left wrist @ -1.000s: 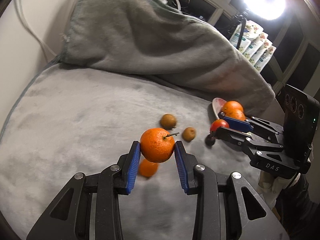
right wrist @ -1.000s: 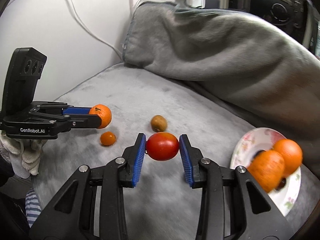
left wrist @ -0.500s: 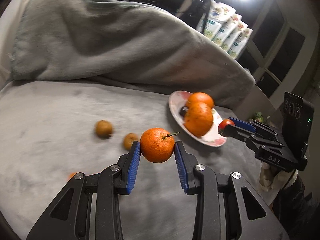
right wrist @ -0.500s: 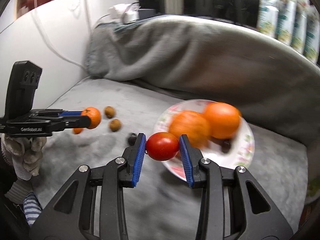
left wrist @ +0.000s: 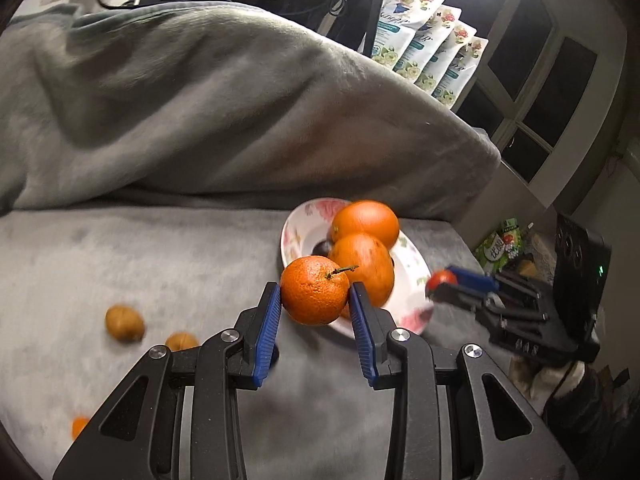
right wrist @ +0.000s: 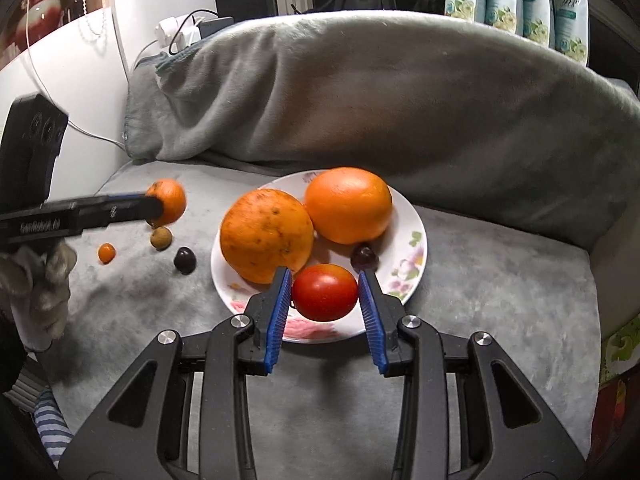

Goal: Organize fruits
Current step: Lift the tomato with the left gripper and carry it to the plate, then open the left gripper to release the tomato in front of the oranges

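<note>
Two grippers: both were in view, each one clamped on a fruit above the grey blanket-covered surface point(right wrist: 500, 272).
Left gripper point(left wrist: 315, 304): its blue pads point(left wrist: 267, 328) pressed on either side of a mandarin point(left wrist: 315, 295), jaws only narrowly apart, as wide as the fruit.
Mandarin: held clear of the surface, stem twig pointing up and right, just in front of the near-left rim of the plate in the left wrist view.
Right gripper point(right wrist: 325, 300): its pads squeezed a red tomato point(right wrist: 325, 297) between them, jaws at a similarly narrow spread.
Tomato: held over the near part of the plate; whether it touched the plate could not be told.
Plate point(right wrist: 416, 248): white with a floral pattern, resting on the grey surface in front of the bunched grey blanket point(right wrist: 380, 100).
On the plate: two large oranges point(right wrist: 266, 234) point(right wrist: 349, 205) side by side and touching, plus a small dark fruit point(right wrist: 364, 257) to the right of the tomato.
Off the plate, to its left: another dark fruit point(right wrist: 185, 260), a small brown fruit point(right wrist: 161, 239), and a tiny orange one point(right wrist: 106, 253), all lying on the surface.
Second brown fruit point(left wrist: 182, 341): seen only from the left wrist, near the first.
Person: a light-gloved hand point(right wrist: 44, 288) gripped the left tool's handle at the left edge.
Background: a row of floral pouches point(right wrist: 520, 0) stood behind the blanket.
</note>
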`<state>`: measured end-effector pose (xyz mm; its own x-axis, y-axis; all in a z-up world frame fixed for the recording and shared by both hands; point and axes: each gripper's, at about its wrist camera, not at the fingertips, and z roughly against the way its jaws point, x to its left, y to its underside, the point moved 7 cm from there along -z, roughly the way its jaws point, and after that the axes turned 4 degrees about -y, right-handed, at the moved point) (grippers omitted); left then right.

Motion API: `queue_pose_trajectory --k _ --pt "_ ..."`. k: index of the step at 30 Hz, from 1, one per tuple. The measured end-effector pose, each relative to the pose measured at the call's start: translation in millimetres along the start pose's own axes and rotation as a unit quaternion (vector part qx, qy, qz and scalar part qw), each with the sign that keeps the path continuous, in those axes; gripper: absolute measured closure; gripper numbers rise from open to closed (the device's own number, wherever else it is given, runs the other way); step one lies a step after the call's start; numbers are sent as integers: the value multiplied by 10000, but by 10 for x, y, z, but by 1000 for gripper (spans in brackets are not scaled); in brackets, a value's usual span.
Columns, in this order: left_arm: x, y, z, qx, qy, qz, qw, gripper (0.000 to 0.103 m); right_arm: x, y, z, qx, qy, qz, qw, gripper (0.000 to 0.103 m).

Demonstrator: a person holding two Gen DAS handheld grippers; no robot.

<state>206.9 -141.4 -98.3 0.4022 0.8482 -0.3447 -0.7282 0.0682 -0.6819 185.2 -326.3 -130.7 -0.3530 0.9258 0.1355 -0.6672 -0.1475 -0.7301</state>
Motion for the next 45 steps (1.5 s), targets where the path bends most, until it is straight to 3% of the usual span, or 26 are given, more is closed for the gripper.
queue_pose_trajectory --k 8,19,37,39,40,45 --pt "9 -206 -309 103 -37 17 9999 70 -4 37 -116 59 -57 40 10000 67" --pt "-108 -346 -588 215 -200 -326 9990 70 22 36 -242 88 -114 61 9999 67" --pt "-252 -464 -595 131 -153 -534 9984 69 67 -6 -239 64 -67 170 9998 66" --pt "-267 -474 -584 118 -141 -551 9983 68 67 -27 -225 29 -44 173 9998 47" --pt "-272 -471 -576 113 -137 -558 9983 68 69 -36 -209 -7 -38 175 9998 43" --pt "-296 -476 -518 46 -163 -619 9979 50 97 -74 -127 -121 -21 209 9997 35"
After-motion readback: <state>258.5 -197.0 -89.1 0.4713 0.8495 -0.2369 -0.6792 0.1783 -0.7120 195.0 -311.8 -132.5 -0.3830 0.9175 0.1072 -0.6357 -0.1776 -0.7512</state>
